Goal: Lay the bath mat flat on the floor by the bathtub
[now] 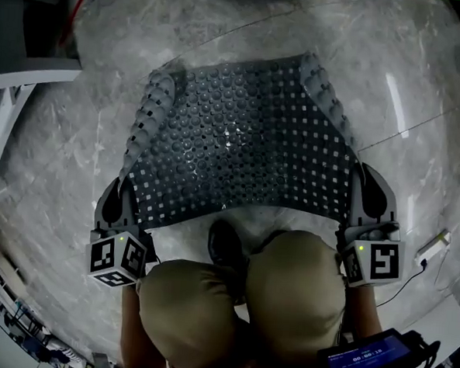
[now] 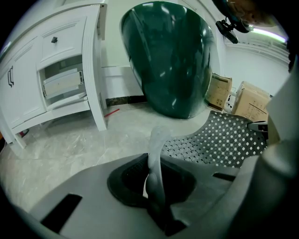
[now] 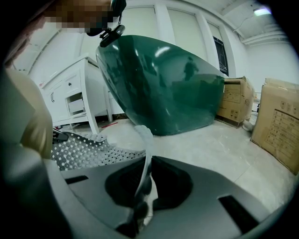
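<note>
1. Head view: the mat [image 1: 244, 141] is spread over the marble floor [image 1: 45, 152], in front of the person's knees [image 1: 293, 292]. Its left and right edges curl up. The left gripper [image 1: 121, 201] holds the near left corner and the right gripper [image 1: 369, 197] holds the near right corner.
2. Left gripper view: the jaws of the left gripper [image 2: 156, 173] are pressed together on a thin fold of the mat's edge. The rest of the mat [image 2: 224, 140] lies to the right. The green tub [image 2: 168, 60] stands beyond, with a white cabinet [image 2: 51, 79] on the left and boxes [image 2: 252, 100] far right.
3. Right gripper view: the jaws of the right gripper [image 3: 142, 186] likewise pinch the mat's edge. The mat [image 3: 79, 149] stretches left, with the tub [image 3: 163, 88] just past it and boxes [image 3: 275, 121] on the right.
</note>
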Motion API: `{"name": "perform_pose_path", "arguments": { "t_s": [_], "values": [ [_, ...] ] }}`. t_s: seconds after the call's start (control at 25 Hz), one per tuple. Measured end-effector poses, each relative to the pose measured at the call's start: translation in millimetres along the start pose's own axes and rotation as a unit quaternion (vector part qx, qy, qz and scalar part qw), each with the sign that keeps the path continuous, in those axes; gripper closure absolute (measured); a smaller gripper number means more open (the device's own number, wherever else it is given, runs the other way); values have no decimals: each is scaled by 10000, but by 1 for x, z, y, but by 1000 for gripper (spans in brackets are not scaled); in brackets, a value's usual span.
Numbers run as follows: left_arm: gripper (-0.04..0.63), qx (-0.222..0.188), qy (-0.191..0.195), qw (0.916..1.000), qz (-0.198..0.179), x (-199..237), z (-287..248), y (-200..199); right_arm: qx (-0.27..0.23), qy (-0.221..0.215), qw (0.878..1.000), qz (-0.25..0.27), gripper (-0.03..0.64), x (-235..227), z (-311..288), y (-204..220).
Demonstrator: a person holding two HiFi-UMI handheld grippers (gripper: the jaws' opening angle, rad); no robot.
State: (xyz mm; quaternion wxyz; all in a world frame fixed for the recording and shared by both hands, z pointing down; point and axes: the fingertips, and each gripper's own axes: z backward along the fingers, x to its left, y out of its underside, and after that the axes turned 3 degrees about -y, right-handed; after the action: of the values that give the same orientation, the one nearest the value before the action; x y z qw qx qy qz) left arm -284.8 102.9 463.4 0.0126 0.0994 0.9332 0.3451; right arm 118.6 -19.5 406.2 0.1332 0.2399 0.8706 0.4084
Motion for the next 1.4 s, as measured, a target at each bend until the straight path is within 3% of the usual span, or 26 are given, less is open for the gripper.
{"name": "perform_pose_path", "arguments": {
  "t_s": [0.44, 1.4],
  "values": [
    [555, 159, -195, 9996, -129, 12, -11, 34, 102, 61, 9998, -156, 591, -11, -3, 17],
    [555, 771, -425, 9961, 17, 40, -49, 77, 384, 233, 9989, -126, 589, -29, -10, 49]
  ]
}}
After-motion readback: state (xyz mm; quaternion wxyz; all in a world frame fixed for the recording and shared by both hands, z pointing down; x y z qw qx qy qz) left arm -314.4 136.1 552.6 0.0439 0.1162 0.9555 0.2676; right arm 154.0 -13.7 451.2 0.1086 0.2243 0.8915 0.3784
